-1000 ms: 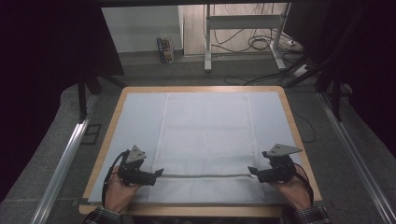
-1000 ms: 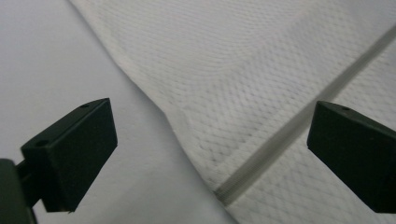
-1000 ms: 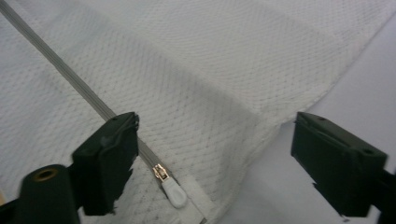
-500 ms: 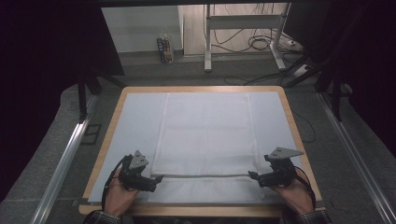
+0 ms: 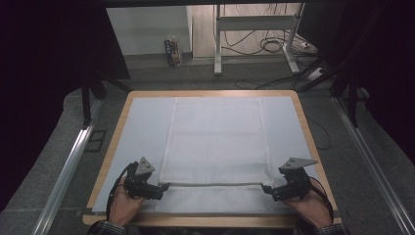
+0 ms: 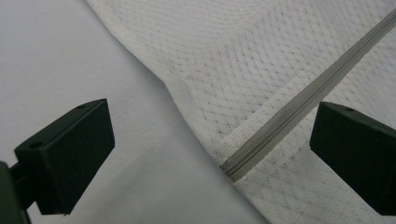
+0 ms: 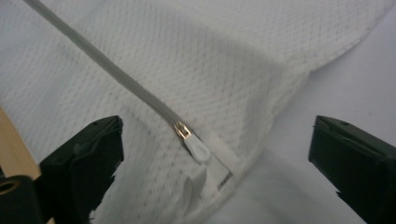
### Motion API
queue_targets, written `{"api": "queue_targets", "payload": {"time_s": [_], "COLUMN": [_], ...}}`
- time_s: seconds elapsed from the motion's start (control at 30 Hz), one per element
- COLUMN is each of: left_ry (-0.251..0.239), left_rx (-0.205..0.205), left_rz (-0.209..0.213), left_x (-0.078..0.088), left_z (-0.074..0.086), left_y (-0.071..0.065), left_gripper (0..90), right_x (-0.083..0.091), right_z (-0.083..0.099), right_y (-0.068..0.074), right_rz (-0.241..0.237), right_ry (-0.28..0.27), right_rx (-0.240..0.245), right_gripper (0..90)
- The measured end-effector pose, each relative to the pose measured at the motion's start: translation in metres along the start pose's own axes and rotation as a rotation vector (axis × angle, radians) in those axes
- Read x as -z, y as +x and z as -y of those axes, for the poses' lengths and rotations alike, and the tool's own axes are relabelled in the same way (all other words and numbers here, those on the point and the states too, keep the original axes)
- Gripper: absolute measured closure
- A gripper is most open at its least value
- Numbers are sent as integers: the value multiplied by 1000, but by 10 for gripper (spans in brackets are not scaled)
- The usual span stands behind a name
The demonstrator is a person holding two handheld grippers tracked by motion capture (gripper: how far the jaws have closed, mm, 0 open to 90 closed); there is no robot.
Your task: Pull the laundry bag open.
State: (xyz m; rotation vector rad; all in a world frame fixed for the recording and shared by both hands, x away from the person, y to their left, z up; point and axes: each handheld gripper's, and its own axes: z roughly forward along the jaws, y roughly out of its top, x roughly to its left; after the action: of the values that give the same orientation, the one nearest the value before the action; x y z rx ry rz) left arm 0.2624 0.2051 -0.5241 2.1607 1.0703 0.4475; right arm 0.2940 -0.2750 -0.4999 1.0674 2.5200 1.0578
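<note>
1. White mesh laundry bag [image 5: 215, 142] is lying flat on the pale mat [image 5: 147, 122] covering the wooden table [image 5: 113, 142], stretching from the table's far edge down to its near edge, roughly centred.
2. Its grey zipper [image 5: 215, 184] is running straight across the bag near the table's near edge; the zipper pull [image 7: 196, 148] is sitting at the right-hand end, next to a small white tab.
3. Left gripper [image 5: 164, 186] is sitting at the zipper's left end, jaws standing wide apart, with the zipper's end lying between them and no pad pressing on it.
4. Right gripper [image 5: 266, 188] is sitting at the zipper's right end; its jaws have just been opening and are standing wide now, the pull lying loose between them.
5. Both hands are resting at the table's near edge, well apart from each other.
</note>
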Motion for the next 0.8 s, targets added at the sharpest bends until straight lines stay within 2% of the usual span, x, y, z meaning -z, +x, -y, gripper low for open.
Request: {"api": "queue_targets", "payload": {"time_s": [0.1,0.13,0.17,0.2,0.27,0.37,0.53,0.6,0.63,0.67,0.8], "left_ry": [3,7,9,9,9,16,24,26,26,27,29], "left_rx": [-1,-7,-9,-11,-12,-18,-29,-31,-32,-33,-40], "left_rz": [-3,-3,-1,-3,-4,-8,-12,-12,-11,-12,-16], "left_x": [0,0,0,0,0,-1,-2,-2,-2,-2,-3], "left_z": [0,0,0,0,-1,-1,-1,-1,-1,-1,-2], "left_y": [0,0,0,-1,-1,-1,-2,-2,-3,-3,-4], "left_gripper": [5,6,6,6,6,7,11,13,13,13,13], "right_x": [2,2,2,0,0,-7,-13,-13,-13,-12,-11], "right_z": [3,5,5,7,8,10,12,12,12,11,10], "right_y": [-1,-1,-1,0,0,2,1,3,3,6,7], "right_rz": [14,9,9,11,10,24,34,29,29,20,27], "right_ry": [26,37,37,58,67,97,133,139,139,146,148], "right_rx": [13,27,27,54,67,133,154,163,163,166,141], "right_gripper": [99,143,143,161,164,161,157,213,213,285,410]}}
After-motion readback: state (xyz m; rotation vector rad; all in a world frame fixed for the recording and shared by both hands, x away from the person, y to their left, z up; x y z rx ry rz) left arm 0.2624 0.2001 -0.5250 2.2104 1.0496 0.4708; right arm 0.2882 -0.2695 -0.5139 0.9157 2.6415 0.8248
